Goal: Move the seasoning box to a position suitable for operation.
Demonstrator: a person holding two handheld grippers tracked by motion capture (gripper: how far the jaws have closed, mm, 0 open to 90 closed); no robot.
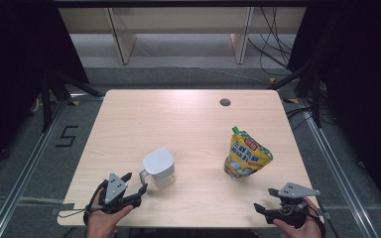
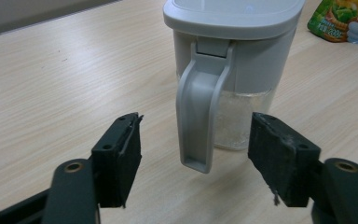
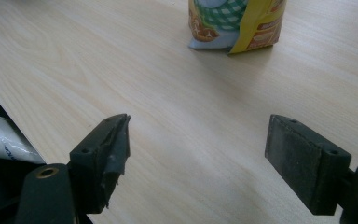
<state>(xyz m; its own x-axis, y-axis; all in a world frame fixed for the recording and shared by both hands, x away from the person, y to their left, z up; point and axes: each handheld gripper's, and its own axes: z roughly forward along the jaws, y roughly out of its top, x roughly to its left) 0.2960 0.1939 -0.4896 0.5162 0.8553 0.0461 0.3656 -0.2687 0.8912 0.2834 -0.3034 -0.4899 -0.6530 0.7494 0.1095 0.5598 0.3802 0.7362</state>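
Both left gripper [image 2: 195,156] jaws flank the pitcher handle [image 2: 200,116], untouched.

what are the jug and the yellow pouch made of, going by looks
Jug: looks like matte grey-white moulded plastic for lid, collar and handle, with a clear lower body, plastic or glass, hard to tell. Pouch: seems a glossy printed flexible film, creased and catching light, with a green plastic cap.
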